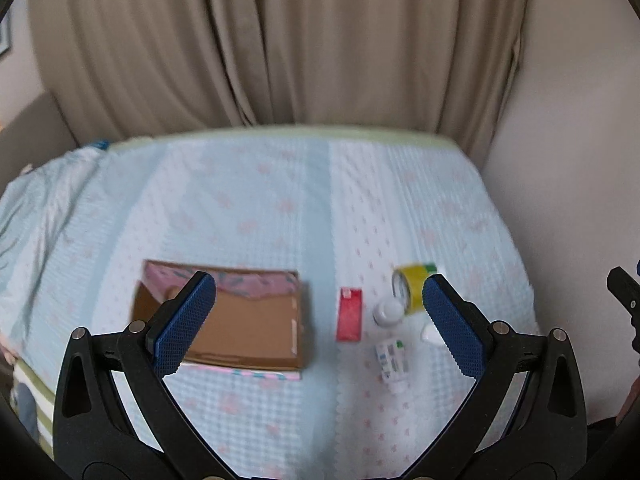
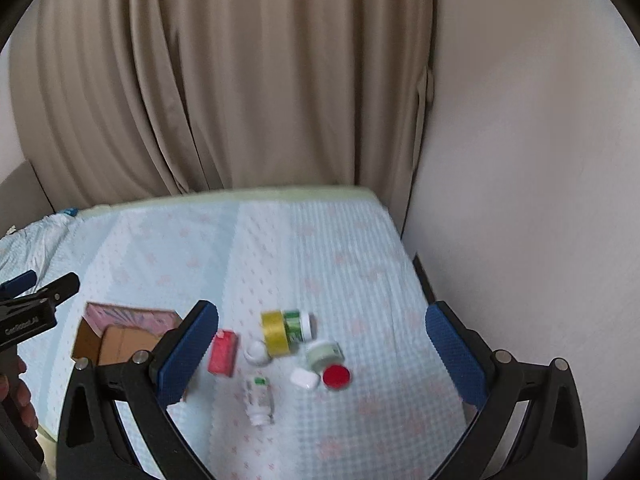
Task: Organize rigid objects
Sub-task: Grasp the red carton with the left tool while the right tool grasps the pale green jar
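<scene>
An open cardboard box (image 1: 240, 320) with a pink patterned rim lies on the bed; it also shows in the right wrist view (image 2: 120, 340). To its right lies a cluster: a red carton (image 1: 350, 314) (image 2: 222, 352), a yellow tape roll (image 1: 412, 288) (image 2: 275, 332), a green-labelled bottle (image 2: 298, 324), a white jar (image 1: 387, 312) (image 2: 256, 352), a lying white bottle (image 1: 392, 362) (image 2: 260, 398), a green jar (image 2: 324, 354), a white case (image 2: 305, 378) and a red lid (image 2: 337, 376). My left gripper (image 1: 320, 320) is open and empty above the bed. My right gripper (image 2: 322, 352) is open and empty.
The bed (image 1: 280, 208) has a light blue quilted cover with pink marks. A beige curtain (image 1: 280, 40) hangs behind it and a wall (image 2: 520, 160) stands on the right. The bed's right edge runs close to the wall. The left gripper's body (image 2: 28, 316) shows at the right wrist view's left edge.
</scene>
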